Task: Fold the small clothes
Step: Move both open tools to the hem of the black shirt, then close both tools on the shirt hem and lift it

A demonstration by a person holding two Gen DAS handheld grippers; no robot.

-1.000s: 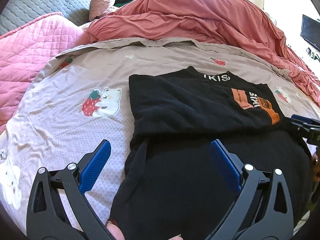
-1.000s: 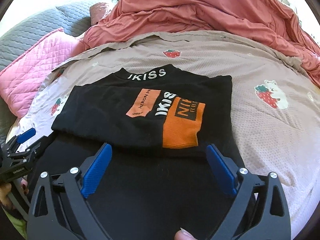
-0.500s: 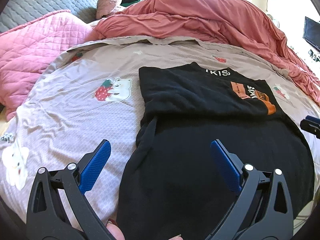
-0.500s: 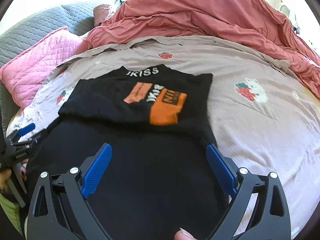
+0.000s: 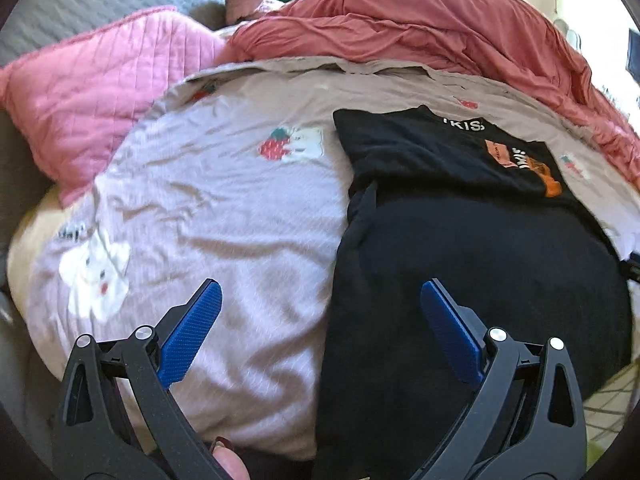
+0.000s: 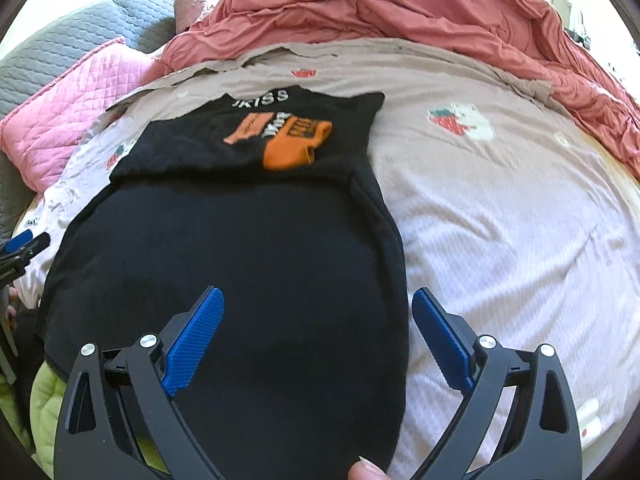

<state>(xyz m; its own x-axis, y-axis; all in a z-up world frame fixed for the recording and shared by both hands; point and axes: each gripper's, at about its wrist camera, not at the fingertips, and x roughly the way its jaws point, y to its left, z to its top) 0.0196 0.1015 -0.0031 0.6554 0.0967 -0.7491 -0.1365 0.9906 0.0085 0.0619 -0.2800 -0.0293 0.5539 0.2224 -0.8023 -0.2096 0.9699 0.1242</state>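
Right wrist: soft black shirt [image 6: 224, 264], crumpled sheet [image 6: 500, 216].

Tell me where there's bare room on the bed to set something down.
Bare sheet lies left of the black folded shirt, toward the pink quilted pillow, and right of it, around the strawberry bear print. The far edge is crowded by the bunched red duvet.

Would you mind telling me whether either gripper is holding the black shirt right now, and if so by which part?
Nothing is held. The left gripper and right gripper are both open above the black shirt, their jaws empty.
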